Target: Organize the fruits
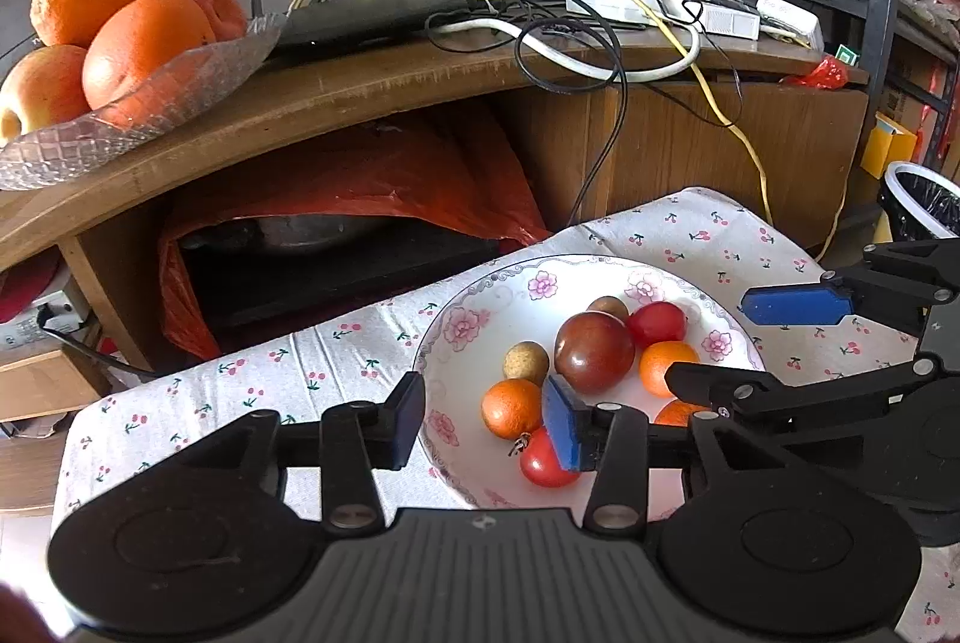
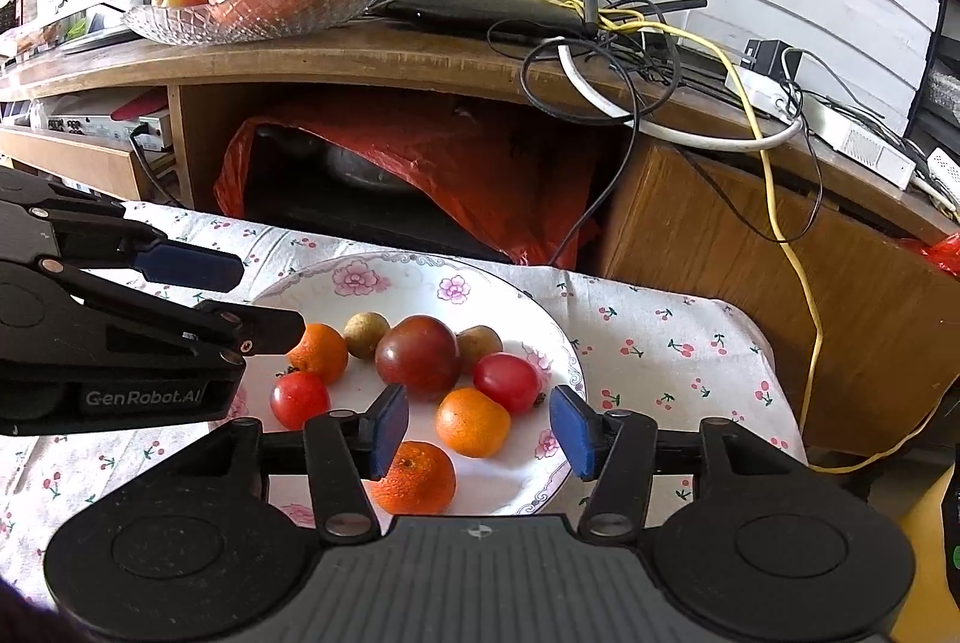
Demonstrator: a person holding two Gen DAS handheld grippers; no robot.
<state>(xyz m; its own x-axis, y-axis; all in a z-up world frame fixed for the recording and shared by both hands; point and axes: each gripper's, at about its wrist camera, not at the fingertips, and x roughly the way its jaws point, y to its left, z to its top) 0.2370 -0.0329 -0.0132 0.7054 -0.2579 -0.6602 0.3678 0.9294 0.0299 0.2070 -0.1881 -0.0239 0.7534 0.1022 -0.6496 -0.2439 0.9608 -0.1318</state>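
Observation:
A white floral plate [image 1: 456, 343] [image 2: 420, 283] on a cherry-print cloth holds several small fruits. Among them are a dark red-brown tomato [image 1: 594, 352] [image 2: 418, 356], two red tomatoes [image 1: 657, 322] [image 2: 299, 399], small oranges [image 1: 512, 408] [image 2: 472, 421] and brownish round fruits [image 1: 526, 362] [image 2: 366, 334]. My left gripper [image 1: 485, 421] [image 2: 240, 298] hovers over the plate's left side, open, its pads touching no fruit. Over the near right part of the plate, my right gripper [image 2: 479, 430] [image 1: 750, 343] is open and holds nothing; one small orange lies below the gap between its pads.
A glass dish [image 1: 120, 115] [image 2: 258, 13] of large oranges and apples sits on the wooden cabinet behind. A router [image 2: 480, 13] and tangled cables [image 1: 600, 43] lie on the cabinet top. A red plastic bag [image 1: 360, 187] fills the niche below. A lined bin [image 1: 924, 205] stands at far right.

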